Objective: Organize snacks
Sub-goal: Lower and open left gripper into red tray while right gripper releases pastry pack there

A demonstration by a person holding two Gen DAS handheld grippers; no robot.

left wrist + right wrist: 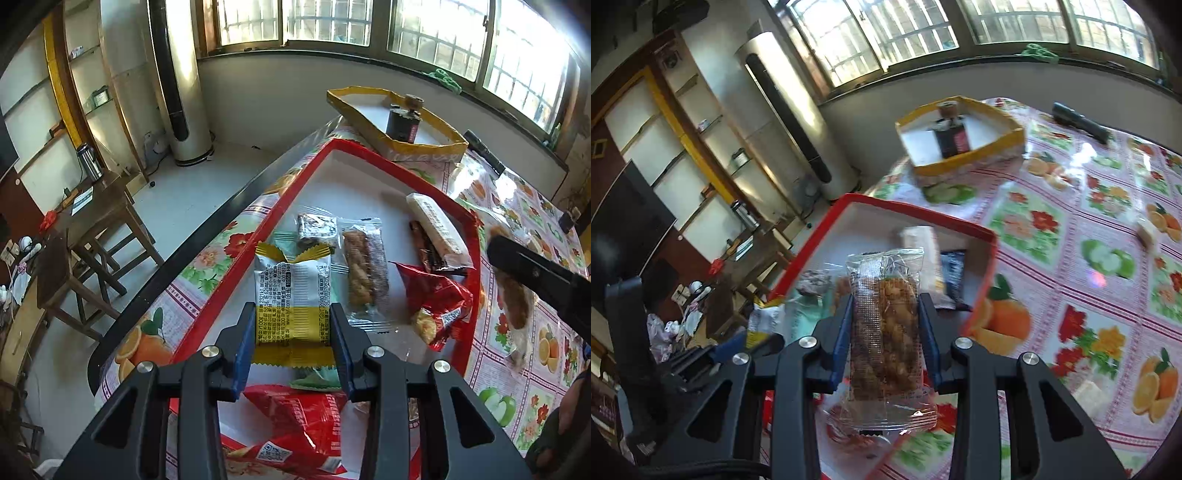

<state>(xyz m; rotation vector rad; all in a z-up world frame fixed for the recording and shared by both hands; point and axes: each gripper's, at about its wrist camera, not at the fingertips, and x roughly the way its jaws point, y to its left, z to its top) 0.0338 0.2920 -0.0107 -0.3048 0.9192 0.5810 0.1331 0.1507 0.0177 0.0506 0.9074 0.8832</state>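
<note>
A white-and-yellow snack packet (pixel 292 306) sits pinched between the left gripper (pixel 293 332) fingers, above the red-rimmed tray (pixel 280 192) — a clear-wrapped brown twist pastry (pixel 886 328) stands lengthwise in the right gripper (pixel 886 332), over the tray's near edge.

black left gripper (pixel 293 321), blue pads (pixel 244 345), maybe silver screws (pixel 209 351)

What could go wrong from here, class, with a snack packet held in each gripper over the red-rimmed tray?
1. The left gripper pinches the white-and-yellow packet by its lower half only; it may swing or slip.
2. The right gripper squeezes the clear-wrapped pastry, which might crumble.
3. Both grippers hang close together above the red-rimmed tray, so they could collide.
</note>
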